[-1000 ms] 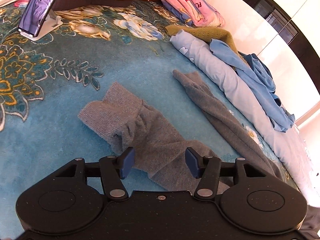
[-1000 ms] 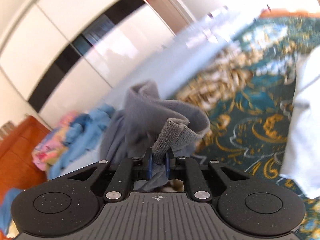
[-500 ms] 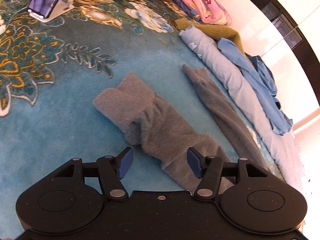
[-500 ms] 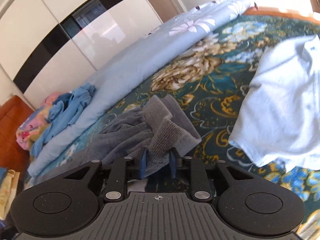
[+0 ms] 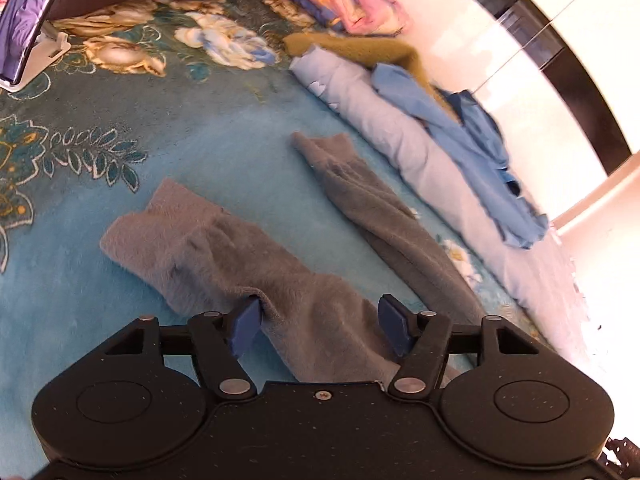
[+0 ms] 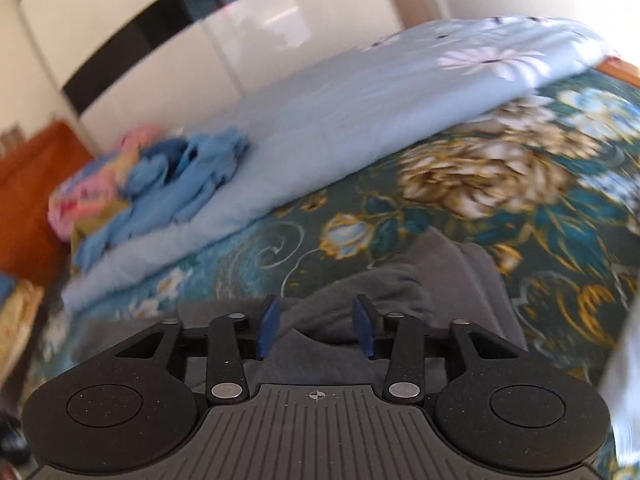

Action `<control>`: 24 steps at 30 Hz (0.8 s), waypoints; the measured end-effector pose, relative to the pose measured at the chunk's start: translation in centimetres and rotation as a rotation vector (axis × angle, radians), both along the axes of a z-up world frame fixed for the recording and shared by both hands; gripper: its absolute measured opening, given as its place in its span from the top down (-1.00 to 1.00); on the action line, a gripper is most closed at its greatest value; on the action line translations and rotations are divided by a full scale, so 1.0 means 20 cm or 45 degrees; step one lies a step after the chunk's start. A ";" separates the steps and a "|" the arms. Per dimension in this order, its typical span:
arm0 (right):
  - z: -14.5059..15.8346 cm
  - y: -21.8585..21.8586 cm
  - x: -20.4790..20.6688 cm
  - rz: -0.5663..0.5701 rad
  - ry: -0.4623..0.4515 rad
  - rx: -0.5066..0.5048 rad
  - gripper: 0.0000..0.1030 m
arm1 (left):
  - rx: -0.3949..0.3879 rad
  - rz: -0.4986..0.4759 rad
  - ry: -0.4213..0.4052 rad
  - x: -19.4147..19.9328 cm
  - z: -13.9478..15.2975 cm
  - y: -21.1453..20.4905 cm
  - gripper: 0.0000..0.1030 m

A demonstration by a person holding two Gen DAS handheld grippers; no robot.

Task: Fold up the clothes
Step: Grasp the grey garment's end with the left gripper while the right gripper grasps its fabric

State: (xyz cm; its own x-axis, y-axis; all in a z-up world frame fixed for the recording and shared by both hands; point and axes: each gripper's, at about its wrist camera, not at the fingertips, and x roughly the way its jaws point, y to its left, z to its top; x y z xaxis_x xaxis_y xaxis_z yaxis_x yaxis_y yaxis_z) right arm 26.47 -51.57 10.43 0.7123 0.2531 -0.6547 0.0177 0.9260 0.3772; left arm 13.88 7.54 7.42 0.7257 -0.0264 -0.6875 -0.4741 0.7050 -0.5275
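Because the grey knit garment [image 5: 256, 264] sprawled on the bed [image 5: 240, 168] looks soft and floppy, its cuff at ten o'clock suits gripping, while the left hand-held gripper [image 5: 320, 320] and right hand-held gripper [image 6: 316, 322] gape empty.

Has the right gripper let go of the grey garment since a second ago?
Yes. The right gripper has opened and dropped low over the grey garment, which lies on the floral bedspread.
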 end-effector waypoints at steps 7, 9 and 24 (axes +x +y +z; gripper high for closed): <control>-0.08 0.04 0.09 -0.028 0.163 0.050 0.09 | -0.018 0.006 0.116 0.22 -0.09 -0.02 -0.33; -0.11 0.05 0.10 -0.016 0.191 0.082 0.09 | -0.015 0.019 0.156 0.28 -0.11 -0.03 -0.33; -0.04 -0.03 -0.03 -0.051 0.024 0.253 0.88 | 0.000 0.118 0.076 0.35 -0.11 -0.02 0.91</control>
